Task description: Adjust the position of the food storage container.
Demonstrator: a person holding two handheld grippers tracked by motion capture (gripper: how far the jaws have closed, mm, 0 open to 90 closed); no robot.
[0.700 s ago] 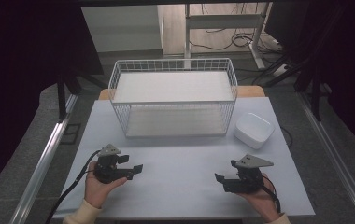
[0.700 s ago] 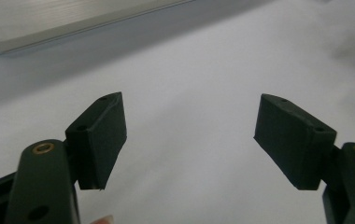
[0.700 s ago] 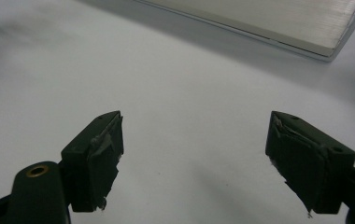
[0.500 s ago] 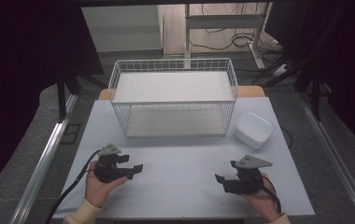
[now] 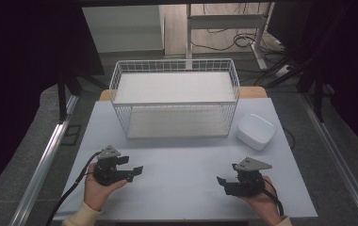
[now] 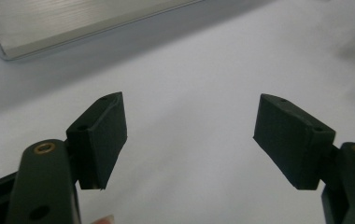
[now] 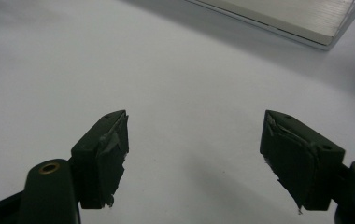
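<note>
Two hand-held grippers rest low over a white table, both with jaws spread wide and holding nothing.

At the near left the left gripper sits in the person's left hand. Behind the middle stands a white wire basket, with a white lidded box just beside its right end. The right gripper sits near right.

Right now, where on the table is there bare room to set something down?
The widest free patch is the white table between the left gripper and right gripper, forward to the wire basket. The strip left of the basket is bare too. It is tighter at the right, where the white box sits beside the basket.
</note>
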